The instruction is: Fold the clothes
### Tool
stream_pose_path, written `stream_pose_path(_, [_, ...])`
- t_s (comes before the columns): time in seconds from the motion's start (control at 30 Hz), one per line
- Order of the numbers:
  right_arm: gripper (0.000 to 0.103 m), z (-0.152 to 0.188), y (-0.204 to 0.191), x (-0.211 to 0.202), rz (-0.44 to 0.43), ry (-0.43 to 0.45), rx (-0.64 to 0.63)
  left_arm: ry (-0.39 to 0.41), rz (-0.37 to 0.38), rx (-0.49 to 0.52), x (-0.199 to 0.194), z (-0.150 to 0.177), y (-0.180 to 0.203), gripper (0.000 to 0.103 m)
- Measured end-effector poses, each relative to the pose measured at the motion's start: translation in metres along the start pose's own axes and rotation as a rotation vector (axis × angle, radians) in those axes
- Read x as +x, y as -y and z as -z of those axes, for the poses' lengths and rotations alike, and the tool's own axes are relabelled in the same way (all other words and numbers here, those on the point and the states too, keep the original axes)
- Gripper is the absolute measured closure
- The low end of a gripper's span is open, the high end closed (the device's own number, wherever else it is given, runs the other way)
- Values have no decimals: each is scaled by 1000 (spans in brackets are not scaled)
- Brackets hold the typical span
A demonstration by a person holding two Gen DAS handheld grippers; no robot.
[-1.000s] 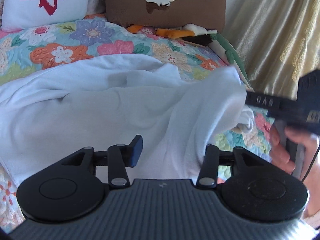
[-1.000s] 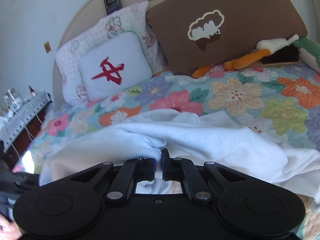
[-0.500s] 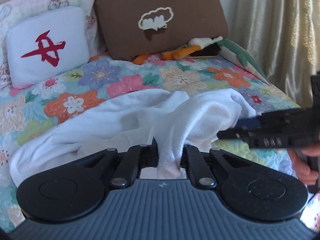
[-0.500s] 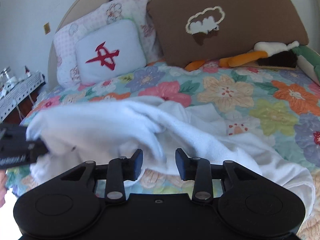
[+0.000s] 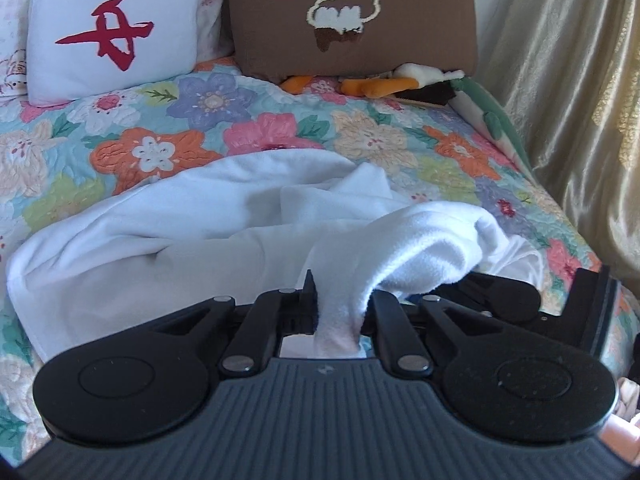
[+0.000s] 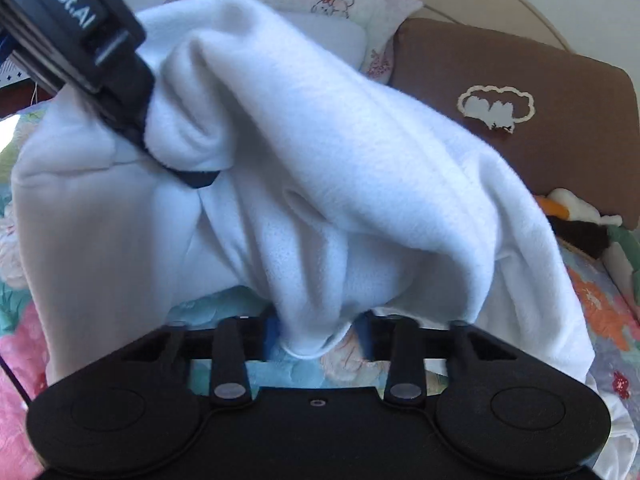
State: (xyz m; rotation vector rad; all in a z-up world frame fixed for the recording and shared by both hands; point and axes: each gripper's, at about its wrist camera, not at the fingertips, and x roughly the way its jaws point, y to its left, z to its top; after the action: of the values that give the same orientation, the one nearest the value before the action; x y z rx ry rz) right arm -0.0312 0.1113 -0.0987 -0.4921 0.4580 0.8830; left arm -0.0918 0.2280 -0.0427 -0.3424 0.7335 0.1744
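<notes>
Two grippers at work on one white fleece garment (image 5: 160, 240), rumpled across the near half of the flower-patterned quilted bed (image 5: 200, 120). Left gripper (image 5: 340, 312) clenched on a bunched edge of the fleece, raised clear of the quilt so that a loose arch of cloth hangs from the pinch toward the right side, probably to offer a free fold to the other hand. Right gripper (image 6: 318, 332) with fingers spread, a drooping lobe of the same fleece hanging into the gap, touching one pad, a sliver of quilt showing beside the other; not yet pinched, judging by that gap. Likely step: taking a second hold so the edge can be stretched between both hands before being laid over. Seen only from the left wrist: the bulk of the garment lying creased on the bed, well short of the brown rectangular cushion with a cloud motif (image 5: 352, 16) and the white cushion with a red brush mark (image 5: 116, 40); the gold satin curtain (image 5: 580, 120) at the bedside; the black body of the right gripper low at the right, its tips hidden beneath the raised cloth. Seen only from the right wrist: the underside of the lifted arch, the left gripper biting into the fleece at upper left, and the open gap itself.
</notes>
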Motion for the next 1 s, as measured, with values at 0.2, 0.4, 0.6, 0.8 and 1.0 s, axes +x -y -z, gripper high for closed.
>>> stream_pose_path(0.2, [93,-27,42,-50,-78,-18,132,-130,-97,162,9,-35,7,89])
stream_pose_path(0.4, [94,-62,91,-87,-157,-146,287,-33,-126,356,-37,-27,13,68])
stream_pose_path(0.6, [94,-82,82,-123,-94,-422,89,-50,11,229,-58,-2,-6,66])
stream_pose_path(0.8, [94,-68,60,-151,13,-502,32,-113,44,182,-76,28,-29,51])
stream_pose_path(1.0, [93,-37,51,-150,89,-428,175,-168,31,178,-98,34,-61,51])
